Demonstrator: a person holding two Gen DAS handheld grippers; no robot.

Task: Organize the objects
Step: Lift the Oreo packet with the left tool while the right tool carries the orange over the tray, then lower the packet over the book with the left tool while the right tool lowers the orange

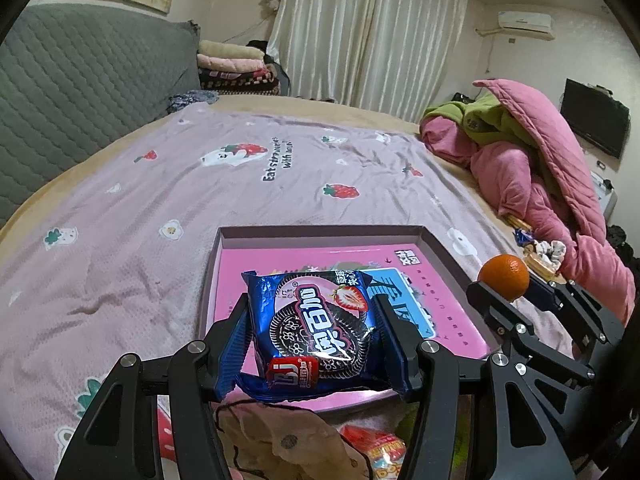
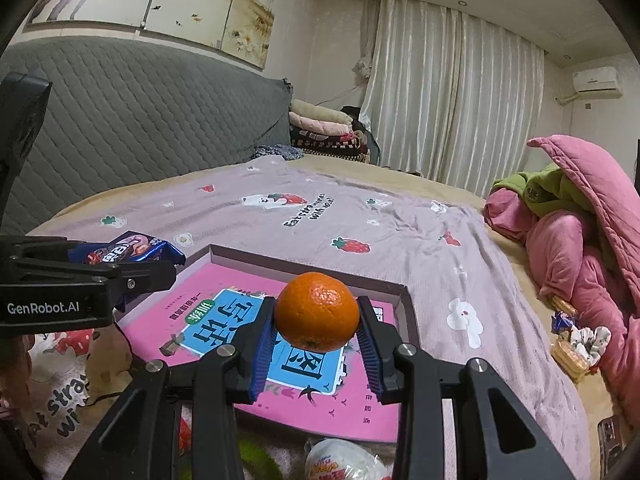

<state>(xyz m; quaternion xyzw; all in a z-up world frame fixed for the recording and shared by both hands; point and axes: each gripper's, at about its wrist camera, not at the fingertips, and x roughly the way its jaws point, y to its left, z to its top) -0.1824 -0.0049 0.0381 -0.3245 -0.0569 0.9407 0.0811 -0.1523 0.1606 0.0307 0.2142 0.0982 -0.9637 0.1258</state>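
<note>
Left gripper [image 1: 312,328] pinches a blue cookie packet [image 1: 310,330] by its side edges, pads pressed on the wrapper, held above the near left part of the shallow box [image 1: 320,232]. Box sits on the strawberry-print bedsheet [image 1: 160,184]; inside it only a pink book [image 1: 452,312], lying flat. Right gripper [image 2: 316,332] is clamped on an orange [image 2: 317,312] between its blue pads, held above the box, over the book's blue label, right of the packet.
</note>
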